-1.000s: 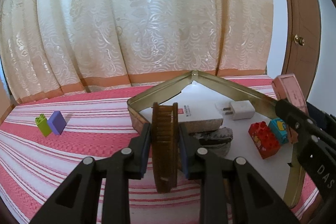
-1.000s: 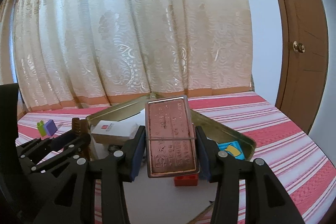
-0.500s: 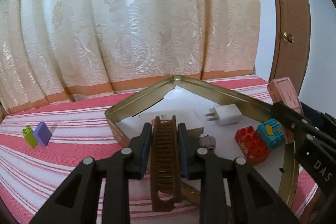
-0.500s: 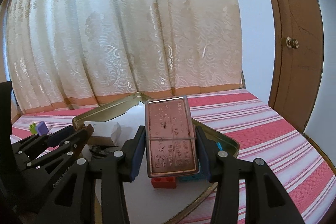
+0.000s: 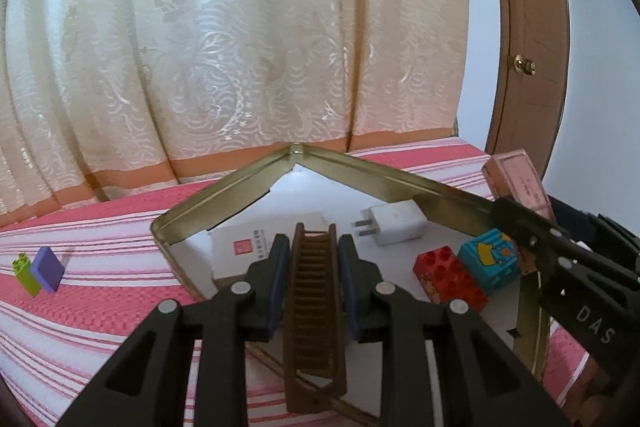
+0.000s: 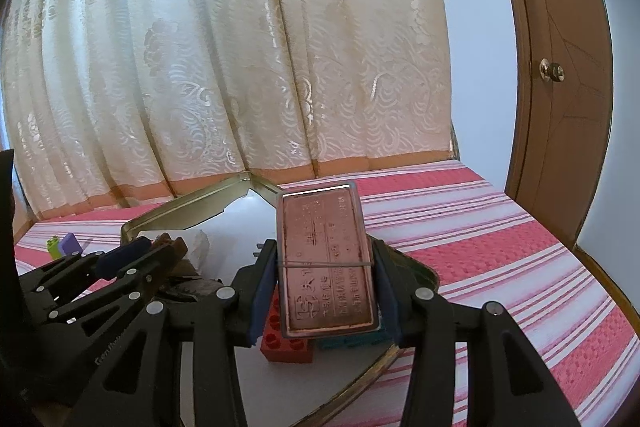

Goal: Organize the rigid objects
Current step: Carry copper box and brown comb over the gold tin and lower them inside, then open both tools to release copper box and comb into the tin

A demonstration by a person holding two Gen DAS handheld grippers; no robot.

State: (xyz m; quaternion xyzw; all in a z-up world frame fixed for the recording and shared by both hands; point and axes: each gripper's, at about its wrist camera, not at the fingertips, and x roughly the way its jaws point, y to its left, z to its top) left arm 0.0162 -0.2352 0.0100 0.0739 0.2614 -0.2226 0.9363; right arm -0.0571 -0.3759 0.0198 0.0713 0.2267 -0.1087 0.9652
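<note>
Left wrist view: left gripper (image 5: 314,267) clenched on brown wooden comb (image 5: 314,311), comb gripped across narrow sides, held over near edge of gold tin tray (image 5: 224,199), probably for deposit inside. In tray: white charger plug (image 5: 394,223), white card box (image 5: 256,243), red brick (image 5: 450,277), blue block (image 5: 490,261). Green and purple bricks (image 5: 38,271) left outside on striped cloth (image 5: 100,291).

Right wrist view: right gripper (image 6: 326,291) closed on copper-coloured flat case (image 6: 326,263), case clamped by long edges, poised above tray (image 6: 172,215) over red brick (image 6: 286,341), likely for placement beside it.
</note>
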